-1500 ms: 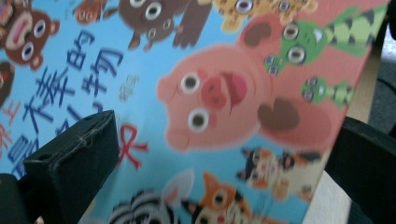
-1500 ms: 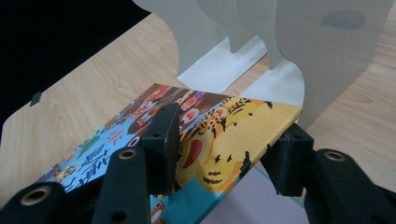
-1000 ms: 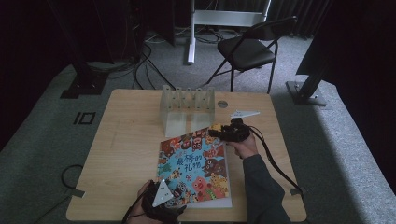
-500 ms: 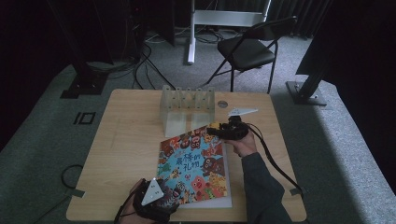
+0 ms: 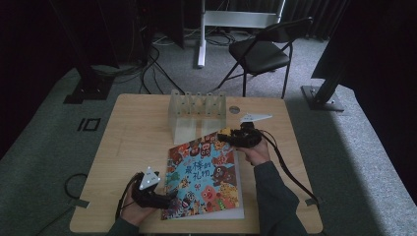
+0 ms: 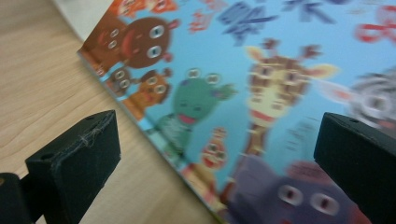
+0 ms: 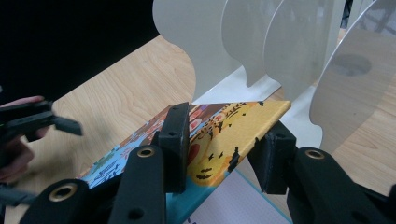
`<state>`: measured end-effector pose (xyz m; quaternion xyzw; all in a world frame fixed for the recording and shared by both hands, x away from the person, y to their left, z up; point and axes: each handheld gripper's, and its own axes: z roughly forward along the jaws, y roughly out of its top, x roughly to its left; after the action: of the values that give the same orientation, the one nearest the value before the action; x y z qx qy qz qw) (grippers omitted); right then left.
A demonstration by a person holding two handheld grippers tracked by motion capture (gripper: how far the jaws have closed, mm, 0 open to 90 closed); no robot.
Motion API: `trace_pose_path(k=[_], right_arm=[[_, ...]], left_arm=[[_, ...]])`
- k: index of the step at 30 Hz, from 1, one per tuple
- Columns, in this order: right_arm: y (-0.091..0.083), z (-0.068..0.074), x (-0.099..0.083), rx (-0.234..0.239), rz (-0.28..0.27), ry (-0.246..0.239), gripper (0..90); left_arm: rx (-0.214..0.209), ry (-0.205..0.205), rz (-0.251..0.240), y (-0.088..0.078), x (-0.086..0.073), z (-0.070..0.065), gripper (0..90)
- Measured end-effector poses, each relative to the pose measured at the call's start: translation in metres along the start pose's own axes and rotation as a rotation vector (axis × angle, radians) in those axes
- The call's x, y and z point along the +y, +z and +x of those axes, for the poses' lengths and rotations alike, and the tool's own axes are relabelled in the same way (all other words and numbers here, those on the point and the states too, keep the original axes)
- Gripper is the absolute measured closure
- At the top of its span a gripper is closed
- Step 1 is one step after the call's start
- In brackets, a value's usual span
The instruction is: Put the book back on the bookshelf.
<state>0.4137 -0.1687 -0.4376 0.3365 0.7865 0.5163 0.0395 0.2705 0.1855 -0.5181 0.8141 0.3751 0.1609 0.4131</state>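
A picture book (image 5: 206, 177) with cartoon animals on its cover lies slanted on the wooden table (image 5: 137, 132). My right gripper (image 5: 228, 137) is at the book's far right corner. In the right gripper view its jaws (image 7: 229, 140) are shut on the corner of the yellow-edged cover (image 7: 233, 126), which is raised off a white page. My left gripper (image 5: 169, 197) is at the book's near left edge. In the left gripper view it (image 6: 219, 140) stands wide open over the cover (image 6: 261, 70), touching nothing.
A clear rack of upright dividers (image 5: 196, 110) stands just beyond the book, its plates (image 7: 280, 46) close behind the right jaws. A small round disc (image 5: 234, 109) lies beside it. A folding chair (image 5: 260, 51) and floor cables are beyond the table.
My left gripper has slid left along the book's near edge and a little farther up the table. The right gripper has stayed at the far corner.
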Motion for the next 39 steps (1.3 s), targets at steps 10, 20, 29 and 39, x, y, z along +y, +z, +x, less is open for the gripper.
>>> trace_pose_path(k=[10,20,29,39], right_arm=[[-0.006,0.007,0.001,-0.003,-0.039,0.001,63.0],[-0.021,0.015,0.004,-0.003,-0.085,-0.028,65.3],[-0.032,0.016,0.008,-0.009,-0.115,-0.038,67.2],[-0.04,0.018,0.012,-0.004,-0.14,-0.046,68.8]], left_arm=[[-0.004,-0.059,-0.039,0.005,0.009,0.023,0.9],[-0.033,-0.074,-0.064,0.011,0.021,0.032,4.9],[-0.039,-0.066,-0.059,0.017,0.025,0.03,4.9],[-0.054,-0.073,-0.057,0.022,0.029,0.032,4.9]])
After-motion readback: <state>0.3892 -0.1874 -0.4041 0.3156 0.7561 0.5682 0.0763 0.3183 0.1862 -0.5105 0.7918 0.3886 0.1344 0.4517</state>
